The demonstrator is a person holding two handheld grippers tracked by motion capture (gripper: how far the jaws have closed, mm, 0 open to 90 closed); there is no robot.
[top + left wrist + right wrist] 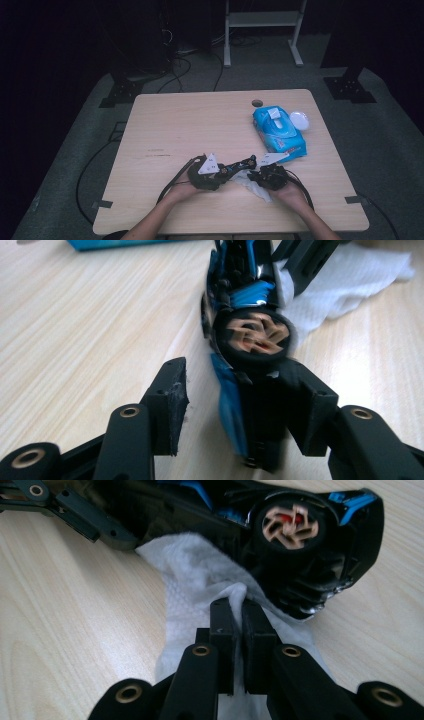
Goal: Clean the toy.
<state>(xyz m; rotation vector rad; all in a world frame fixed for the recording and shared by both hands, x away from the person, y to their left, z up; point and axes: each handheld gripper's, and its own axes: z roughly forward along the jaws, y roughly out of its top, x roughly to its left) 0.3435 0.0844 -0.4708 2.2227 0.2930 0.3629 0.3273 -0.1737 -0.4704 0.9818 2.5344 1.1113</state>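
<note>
A black and blue toy car [242, 164] with bronze wheels lies near the table's front edge, between my two grippers. In the left gripper view the car [255, 335] sits between the jaws of my left gripper [235, 370]. It rests against the right jaw, with a gap to the left jaw. My left gripper [227, 170] is open. My right gripper [239, 605] is shut on a fold of white wipe [200, 565], pressed against the car [300, 540] just below a wheel. The wipe [255, 189] trails onto the table under my right gripper [253, 177].
A blue pack of wipes [278, 131] lies at the right of the table, with a round white lid [299, 120] beside it. A cable hole [257, 103] sits near the far edge. Bare wood [175, 130] stretches to the left.
</note>
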